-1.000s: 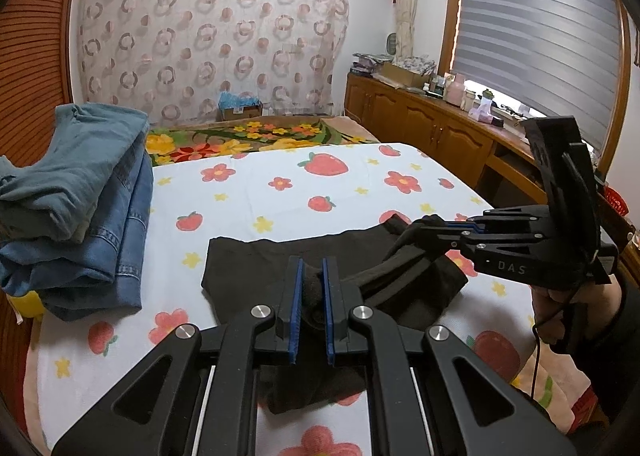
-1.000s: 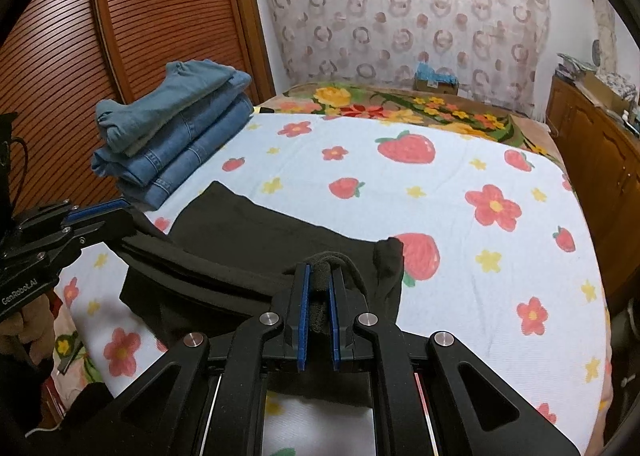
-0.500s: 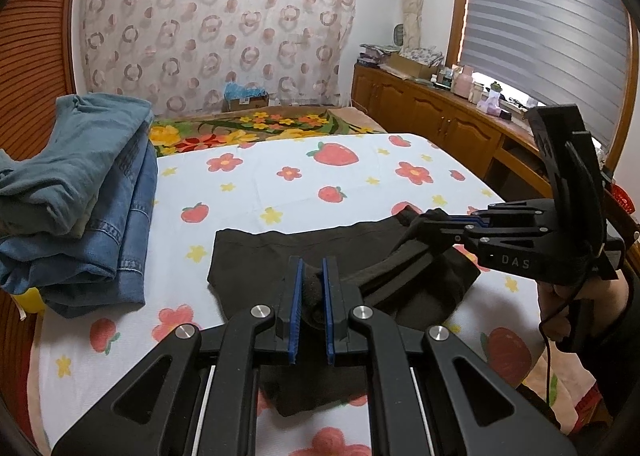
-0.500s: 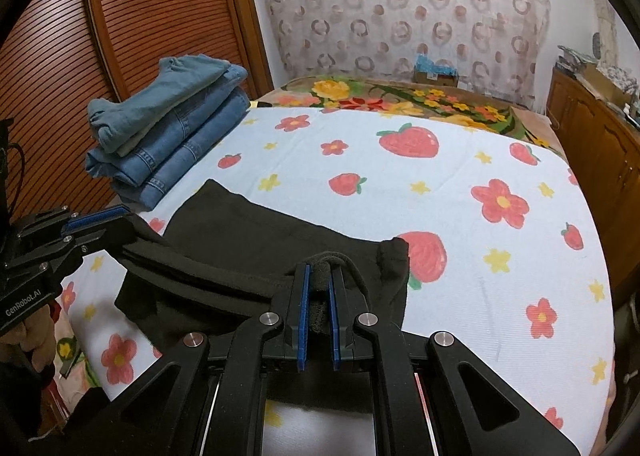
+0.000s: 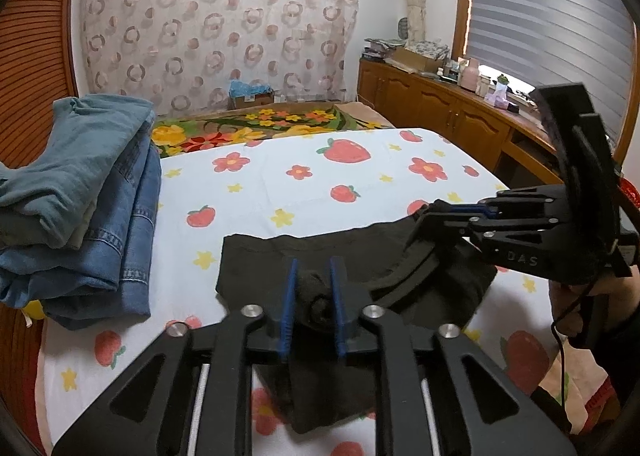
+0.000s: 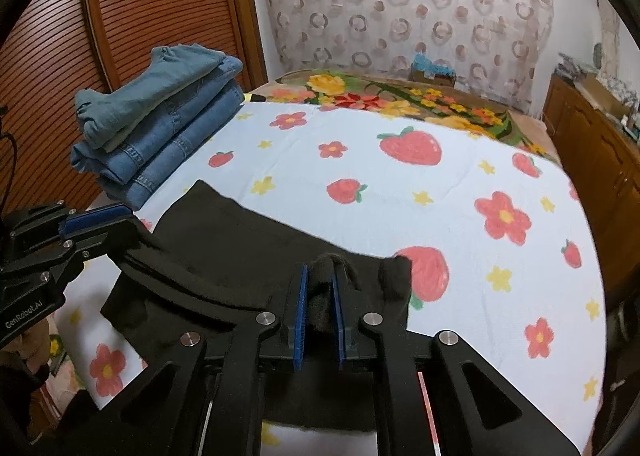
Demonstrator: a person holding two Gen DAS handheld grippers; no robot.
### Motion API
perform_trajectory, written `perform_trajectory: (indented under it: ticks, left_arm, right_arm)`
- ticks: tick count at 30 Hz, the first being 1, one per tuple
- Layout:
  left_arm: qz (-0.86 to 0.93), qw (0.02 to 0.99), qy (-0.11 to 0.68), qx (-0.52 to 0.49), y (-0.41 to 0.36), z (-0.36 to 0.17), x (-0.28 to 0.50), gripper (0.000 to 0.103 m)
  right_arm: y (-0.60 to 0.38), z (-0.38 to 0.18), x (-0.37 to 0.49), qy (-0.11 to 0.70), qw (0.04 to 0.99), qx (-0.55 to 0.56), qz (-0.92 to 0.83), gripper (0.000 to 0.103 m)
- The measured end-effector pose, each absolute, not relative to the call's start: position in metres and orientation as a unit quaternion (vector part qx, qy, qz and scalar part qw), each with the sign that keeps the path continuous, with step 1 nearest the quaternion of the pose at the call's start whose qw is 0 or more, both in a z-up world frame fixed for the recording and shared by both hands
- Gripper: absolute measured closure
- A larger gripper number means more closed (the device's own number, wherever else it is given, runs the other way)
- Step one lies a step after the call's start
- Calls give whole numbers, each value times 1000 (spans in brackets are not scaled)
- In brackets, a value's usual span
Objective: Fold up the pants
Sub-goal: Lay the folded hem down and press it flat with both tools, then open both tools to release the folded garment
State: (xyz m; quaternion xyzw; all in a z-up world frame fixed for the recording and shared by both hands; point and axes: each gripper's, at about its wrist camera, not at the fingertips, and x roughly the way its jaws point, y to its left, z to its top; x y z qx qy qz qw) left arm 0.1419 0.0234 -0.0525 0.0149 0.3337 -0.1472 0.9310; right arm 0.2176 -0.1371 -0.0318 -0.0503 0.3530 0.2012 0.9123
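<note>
Dark folded pants (image 5: pixel 276 256) lie on the strawberry-print sheet (image 5: pixel 320 184) near the bed's front edge. In the left wrist view my left gripper (image 5: pixel 313 270) has a wad of their near edge between its blue pads; the jaws are opening and the cloth sits loose on the left side. My right gripper (image 5: pixel 452 212) reaches in from the right at the pants' right corner. In the right wrist view the pants (image 6: pixel 240 240) spread leftward, and my right gripper (image 6: pixel 320 274) is also opening, though the bunched hem still fills the gap between its pads. My left gripper (image 6: pixel 96 216) is at the left corner.
A stack of folded blue jeans (image 5: pixel 80 196) sits on the bed's left side against a wooden slatted door (image 6: pixel 140 16). A flowered blanket (image 5: pixel 256 128) lies at the far end. Wooden cabinets (image 5: pixel 440 116) run along the right. A hand (image 5: pixel 580 296) holds the right gripper.
Both pairs of blue pads have spread apart, the left more than the right. The pants have come to rest a little farther up the bed, and the gripped edges have sunk toward the sheet.
</note>
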Motion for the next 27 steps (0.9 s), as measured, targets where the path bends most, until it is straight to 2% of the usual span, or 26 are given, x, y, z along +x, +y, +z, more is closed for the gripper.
perform_trajectory:
  ticks: [1, 2, 3, 4, 5, 6, 7, 13, 27]
  left_arm:
    - [-146, 932, 332, 12, 25, -52, 143, 74]
    - [-145, 932, 331, 9, 27, -51, 143, 64]
    - [-143, 933, 329, 8, 28, -51, 143, 54]
    - [-141, 934, 327, 4, 31, -50, 143, 51]
    - [-144, 934, 328, 1, 32, -49, 143, 42]
    - [-148, 932, 330, -3, 34, -49, 142, 28]
    - [-147, 933, 329, -6, 36, -49, 141, 23]
    - [-142, 930, 339, -9, 42, -58, 127, 22]
    - [-154, 918, 366, -6, 43, -90, 111, 22]
  right_arm:
    - [-138, -30, 217, 349, 914, -51, 199, 85]
    - [-139, -28, 217, 346, 916, -49, 197, 81]
    - [-141, -26, 215, 343, 918, -46, 195, 74]
    - [-143, -24, 214, 341, 919, -43, 193, 72]
    - [-145, -22, 211, 338, 920, -41, 193, 71]
    - [-147, -21, 208, 335, 921, -40, 196, 71]
    - [-150, -20, 204, 332, 921, -40, 199, 71]
    - [-163, -21, 181, 332, 919, -42, 208, 62]
    - [-167, -41, 167, 359, 905, -65, 219, 61]
